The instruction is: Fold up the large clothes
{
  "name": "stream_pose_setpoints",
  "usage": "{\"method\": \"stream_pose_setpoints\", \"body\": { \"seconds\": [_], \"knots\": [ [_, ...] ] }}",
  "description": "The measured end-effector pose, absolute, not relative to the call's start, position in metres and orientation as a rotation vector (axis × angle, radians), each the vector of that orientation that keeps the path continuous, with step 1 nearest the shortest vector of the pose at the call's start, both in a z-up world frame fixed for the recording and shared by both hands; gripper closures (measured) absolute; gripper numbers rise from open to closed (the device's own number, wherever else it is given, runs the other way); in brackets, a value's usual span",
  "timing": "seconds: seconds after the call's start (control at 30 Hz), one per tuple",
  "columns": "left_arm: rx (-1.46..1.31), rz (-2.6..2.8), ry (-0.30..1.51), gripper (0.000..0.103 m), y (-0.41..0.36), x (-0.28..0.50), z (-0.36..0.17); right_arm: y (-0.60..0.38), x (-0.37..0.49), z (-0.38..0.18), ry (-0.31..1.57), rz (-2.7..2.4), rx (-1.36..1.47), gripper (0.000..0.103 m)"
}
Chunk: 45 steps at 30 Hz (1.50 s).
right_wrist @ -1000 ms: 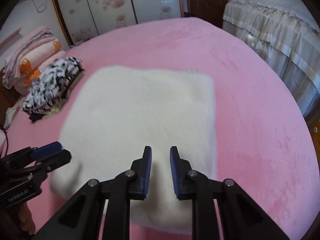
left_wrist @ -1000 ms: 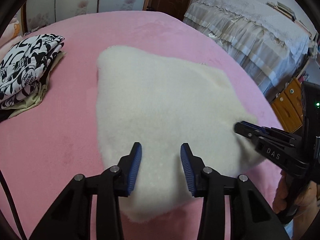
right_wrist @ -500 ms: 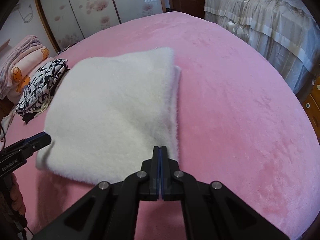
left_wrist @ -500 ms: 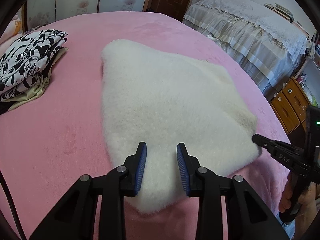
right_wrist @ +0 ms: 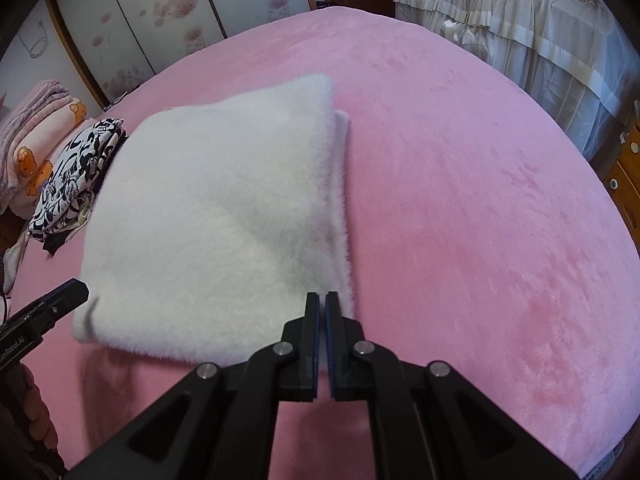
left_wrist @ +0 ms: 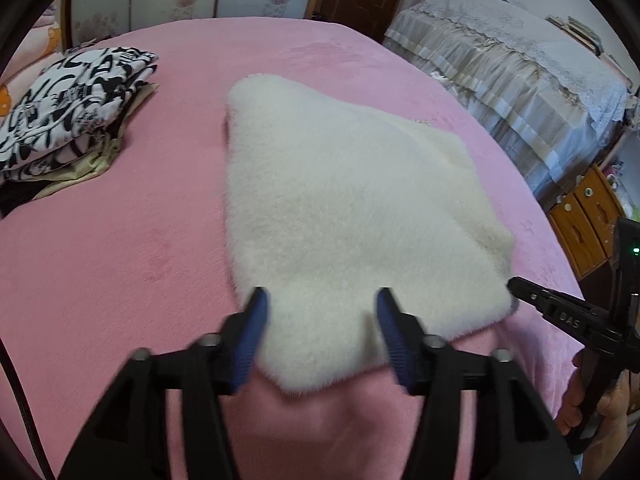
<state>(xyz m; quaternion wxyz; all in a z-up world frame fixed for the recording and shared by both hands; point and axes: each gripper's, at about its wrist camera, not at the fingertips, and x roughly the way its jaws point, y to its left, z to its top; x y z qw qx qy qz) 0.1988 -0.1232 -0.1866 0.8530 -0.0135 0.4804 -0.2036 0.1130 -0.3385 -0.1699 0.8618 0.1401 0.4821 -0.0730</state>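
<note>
A folded white fluffy garment [left_wrist: 344,200] lies flat on the pink bed [left_wrist: 120,272]; it also shows in the right wrist view [right_wrist: 224,216]. My left gripper [left_wrist: 320,320] is open, its blue pads over the garment's near edge with nothing between them. My right gripper [right_wrist: 322,308] is almost shut, a thin slit between the pads, at the garment's near right corner; nothing visibly held. The right gripper also shows at the right edge of the left wrist view [left_wrist: 560,312], and the left gripper shows at the left of the right wrist view [right_wrist: 48,312].
A stack of folded black-and-white patterned clothes [left_wrist: 68,108] lies at the bed's left side, also in the right wrist view [right_wrist: 76,176]. Folded blankets [right_wrist: 36,128] sit beyond it. A second bed with a lace cover [left_wrist: 520,68] and wooden drawers [left_wrist: 580,216] stand to the right.
My left gripper has opened wider and pulled back toward the garment's near edge. My right gripper went from open to nearly shut and moved to the garment's right corner.
</note>
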Motion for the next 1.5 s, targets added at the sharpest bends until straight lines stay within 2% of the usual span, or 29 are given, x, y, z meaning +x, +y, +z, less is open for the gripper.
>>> {"method": "stream_pose_setpoints", "body": {
  "seconds": [0.03, 0.1, 0.17, 0.3, 0.4, 0.7, 0.93, 1.1, 1.23, 1.5],
  "knots": [
    [-0.029, -0.42, 1.007, 0.037, -0.122, 0.196, -0.185, -0.337, 0.111, -0.167, 1.012, -0.155, 0.295, 0.092],
    [-0.035, -0.414, 1.018, 0.037, -0.12, 0.193, -0.181, -0.334, 0.106, -0.162, 1.011, -0.172, 0.285, 0.064],
    [-0.042, -0.399, 1.035, 0.037, -0.117, 0.19, -0.179, -0.329, 0.098, -0.157, 0.999, -0.181, 0.277, 0.052],
    [-0.064, -0.39, 1.068, 0.035, -0.111, 0.181, -0.175, -0.32, 0.085, -0.153, 1.005, -0.205, 0.243, 0.05],
    [-0.046, -0.349, 1.087, 0.028, -0.108, 0.174, -0.173, -0.311, 0.076, -0.154, 1.016, -0.222, 0.196, 0.043],
    [-0.09, -0.354, 1.113, 0.027, -0.096, 0.166, -0.169, -0.293, 0.065, -0.153, 1.027, -0.18, 0.117, 0.043],
    [-0.156, -0.363, 1.062, 0.027, -0.092, 0.179, -0.159, -0.297, 0.079, -0.132, 1.014, -0.114, 0.121, 0.043],
    [-0.145, -0.347, 1.002, 0.027, -0.091, 0.2, -0.143, -0.309, 0.099, -0.108, 0.974, -0.071, 0.139, 0.027],
    [-0.107, -0.351, 0.992, 0.027, -0.097, 0.218, -0.135, -0.321, 0.119, -0.094, 0.961, -0.044, 0.18, 0.026],
    [-0.089, -0.424, 1.108, 0.027, -0.113, 0.262, -0.151, -0.339, 0.156, -0.091, 0.976, -0.024, 0.199, 0.026]
  ]
}}
